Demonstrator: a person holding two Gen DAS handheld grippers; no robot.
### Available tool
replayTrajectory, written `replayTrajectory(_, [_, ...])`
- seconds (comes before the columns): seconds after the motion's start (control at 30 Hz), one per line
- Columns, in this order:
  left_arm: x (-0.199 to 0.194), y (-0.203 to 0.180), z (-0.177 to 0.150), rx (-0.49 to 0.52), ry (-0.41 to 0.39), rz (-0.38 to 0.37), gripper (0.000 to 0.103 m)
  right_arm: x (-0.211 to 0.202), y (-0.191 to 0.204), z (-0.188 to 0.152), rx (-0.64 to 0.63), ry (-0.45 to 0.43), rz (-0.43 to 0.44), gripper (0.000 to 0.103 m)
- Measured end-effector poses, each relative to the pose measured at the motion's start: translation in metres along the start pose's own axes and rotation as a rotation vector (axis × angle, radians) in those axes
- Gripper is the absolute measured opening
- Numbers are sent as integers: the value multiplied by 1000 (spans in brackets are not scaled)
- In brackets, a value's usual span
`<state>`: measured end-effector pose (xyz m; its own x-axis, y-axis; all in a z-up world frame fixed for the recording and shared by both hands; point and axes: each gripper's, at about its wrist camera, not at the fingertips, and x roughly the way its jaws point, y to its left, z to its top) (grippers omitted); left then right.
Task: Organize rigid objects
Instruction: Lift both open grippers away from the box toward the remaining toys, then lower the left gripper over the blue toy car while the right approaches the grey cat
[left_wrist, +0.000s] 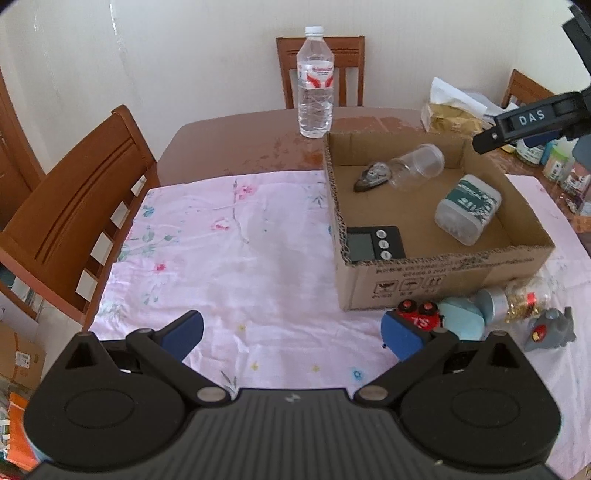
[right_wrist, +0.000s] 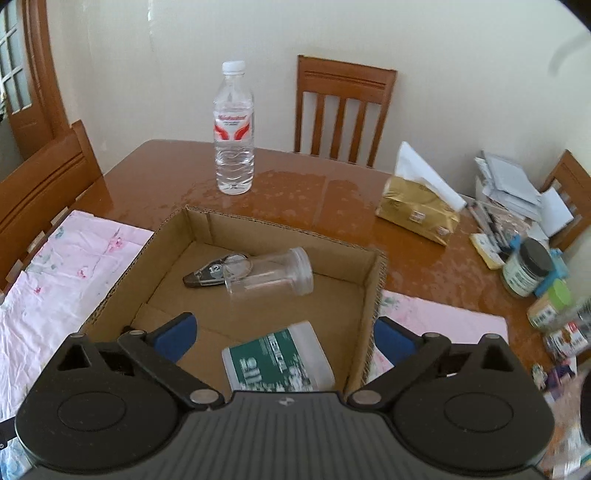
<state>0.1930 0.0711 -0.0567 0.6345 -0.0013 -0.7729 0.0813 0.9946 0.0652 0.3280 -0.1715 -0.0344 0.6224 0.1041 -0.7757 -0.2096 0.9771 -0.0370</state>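
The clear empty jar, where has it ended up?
In both views the clear jar lies on its side at the far end of the cardboard box, touching a small dark gadget.

We read "DAS" in white letters on the black right tool (left_wrist: 532, 119) where it reached into the left wrist view. A small dark gadget (right_wrist: 210, 275) in the cardboard box (right_wrist: 373, 291) bore the number "12". The green label of the plastic tub (right_wrist: 277, 360) read "MEDICAL". The red print on the water bottle (right_wrist: 234, 127) stayed too blurred to read.
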Motion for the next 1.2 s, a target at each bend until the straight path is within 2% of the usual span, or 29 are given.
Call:
replayTrajectory(0.13, [7, 0, -18, 20, -32, -16, 102, -14, -1, -27, 12, -57, 10, 103])
replayTrajectory(0.2, [12, 1, -23, -1, 32, 2, 102, -20, -1, -44, 64, -19, -19, 103])
replayTrajectory(0.27, [10, 2, -32, 15, 40, -36, 102, -26, -2, -58, 80, -23, 10, 103])
replayTrajectory(0.33, [7, 2, -39, 21, 55, -12, 102, -30, -1, -72, 84, -10, -33, 103])
replayTrajectory(0.47, [3, 7, -48, -8, 62, -18, 102, -34, 1, -96, 70, 15, -71, 103])
replayTrajectory(0.67, [4, 11, -50, -50, 64, -35, 102, -20, -1, -128, 92, 117, -115, 103])
replayTrajectory(0.9, [8, 0, -46, -18, 66, -69, 102, -11, -11, -153, 149, 173, -153, 103])
replayTrajectory(1.03, [10, -9, -45, 9, 69, -93, 102, -17, -16, -165, 196, 178, -119, 103])
replayTrajectory(1.2, [15, -19, -44, 37, 78, -115, 102, -26, -5, -184, 170, 203, -92, 103])
